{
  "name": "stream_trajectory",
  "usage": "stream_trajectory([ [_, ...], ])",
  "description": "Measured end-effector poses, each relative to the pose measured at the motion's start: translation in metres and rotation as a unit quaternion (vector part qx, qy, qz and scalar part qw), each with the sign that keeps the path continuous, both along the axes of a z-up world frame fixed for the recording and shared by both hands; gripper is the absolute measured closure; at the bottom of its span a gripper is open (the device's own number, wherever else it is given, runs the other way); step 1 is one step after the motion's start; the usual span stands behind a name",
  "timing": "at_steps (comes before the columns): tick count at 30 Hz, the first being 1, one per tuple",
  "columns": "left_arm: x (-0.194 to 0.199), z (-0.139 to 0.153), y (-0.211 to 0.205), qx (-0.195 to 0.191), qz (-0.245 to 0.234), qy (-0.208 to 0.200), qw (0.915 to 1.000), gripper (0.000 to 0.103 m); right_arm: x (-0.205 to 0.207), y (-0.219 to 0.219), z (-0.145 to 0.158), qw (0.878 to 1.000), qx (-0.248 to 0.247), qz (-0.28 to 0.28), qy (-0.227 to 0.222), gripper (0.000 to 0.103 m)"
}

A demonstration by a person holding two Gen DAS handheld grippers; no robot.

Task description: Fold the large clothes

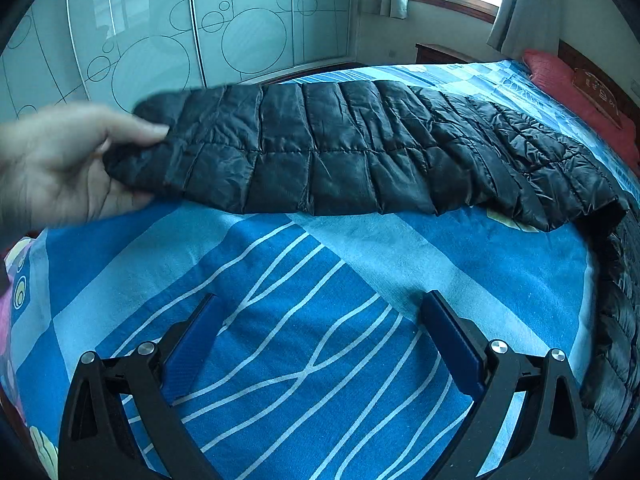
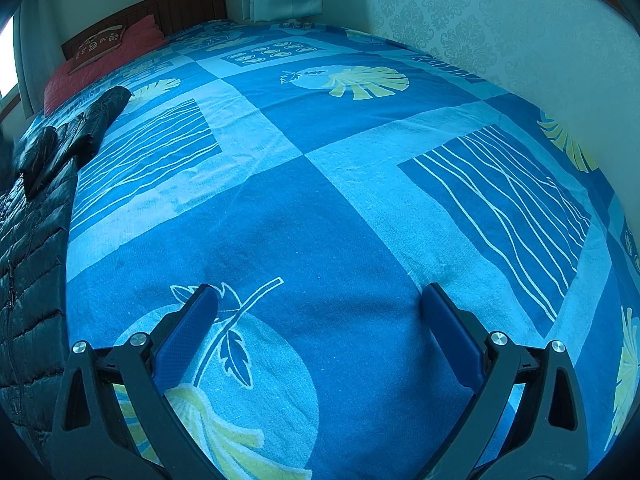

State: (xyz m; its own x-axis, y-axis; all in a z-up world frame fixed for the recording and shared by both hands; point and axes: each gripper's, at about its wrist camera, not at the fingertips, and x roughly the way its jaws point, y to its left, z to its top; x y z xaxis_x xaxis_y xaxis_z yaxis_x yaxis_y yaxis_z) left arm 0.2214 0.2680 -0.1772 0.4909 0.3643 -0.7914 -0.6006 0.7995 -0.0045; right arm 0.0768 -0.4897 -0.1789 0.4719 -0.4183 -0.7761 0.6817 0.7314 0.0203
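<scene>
holding jacket sleeve (image 1: 320, 148): bare hand (image 1: 60, 164) | left gripper (image 1: 320, 320) fingers apart | right gripper (image 2: 320, 312) fingers apart

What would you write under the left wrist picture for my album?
A bare hand holds the sleeve of a black puffer jacket above the blue patterned bed sheet, with the open left gripper empty.

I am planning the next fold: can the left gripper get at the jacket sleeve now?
Probably yes. The left gripper is open above bare bedsheet, and nothing lies between it and the black puffer jacket sleeve, though a bare hand holds its cuff.
</scene>
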Motion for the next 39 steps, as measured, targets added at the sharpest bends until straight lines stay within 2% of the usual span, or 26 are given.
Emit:
stream_trajectory([
  [39, 0.0004, 0.0000, -0.0003, 0.000, 0.001, 0.001, 1.0000, 0.004, -0.0011, 0.0023, -0.0024, 1.000, -0.001, 0.000, -0.001, 0.002],
])
